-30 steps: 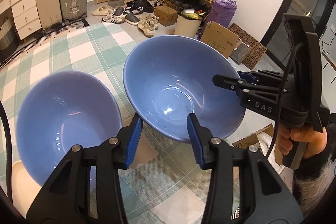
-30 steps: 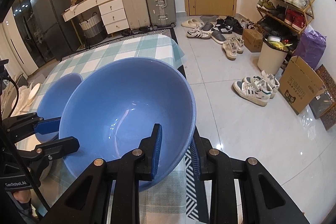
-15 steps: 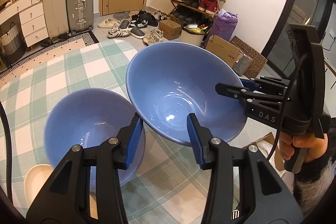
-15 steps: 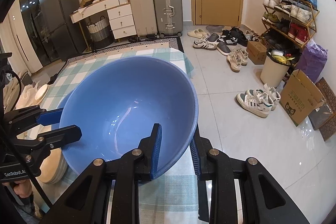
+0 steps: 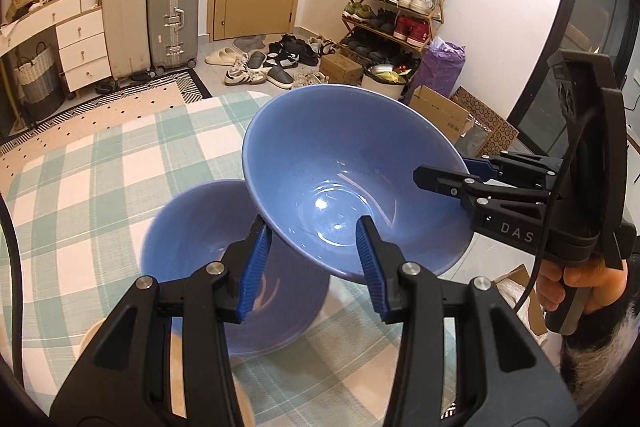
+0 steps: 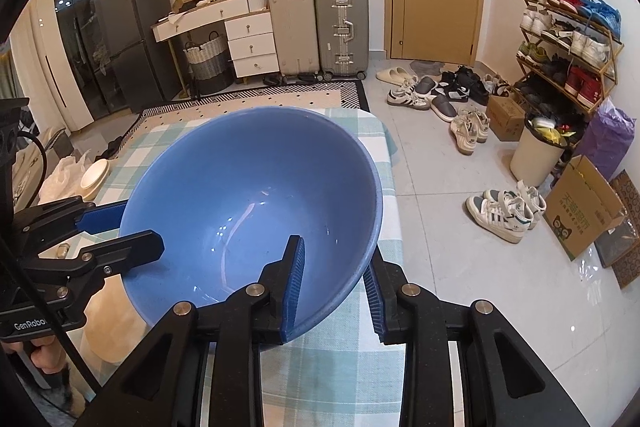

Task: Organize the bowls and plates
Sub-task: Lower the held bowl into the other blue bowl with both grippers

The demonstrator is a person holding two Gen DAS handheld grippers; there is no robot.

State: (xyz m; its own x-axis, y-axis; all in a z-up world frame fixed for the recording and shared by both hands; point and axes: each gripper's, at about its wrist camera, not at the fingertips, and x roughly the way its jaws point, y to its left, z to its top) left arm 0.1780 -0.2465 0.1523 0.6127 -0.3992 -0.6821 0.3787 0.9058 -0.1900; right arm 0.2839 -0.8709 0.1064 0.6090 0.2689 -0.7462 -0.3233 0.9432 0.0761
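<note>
Since a second ago we have carried the glossy, round blue bowl [image 6: 248,203], its rim pinched by our right gripper [image 6: 334,287], over the matching blue bowl [image 5: 208,267] apparently resting on the checked tablecloth [image 5: 100,187], while our left gripper [image 5: 310,267] hangs agape with ribbed pads.

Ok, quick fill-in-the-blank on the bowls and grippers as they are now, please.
The right gripper is shut on the rim of the raised ____ bowl.
The second bowl rests on the checked ____.
The left gripper holds ____.
The raised bowl is tilted and partly ____ the second bowl.

Missing: blue; tablecloth; nothing; above
</note>
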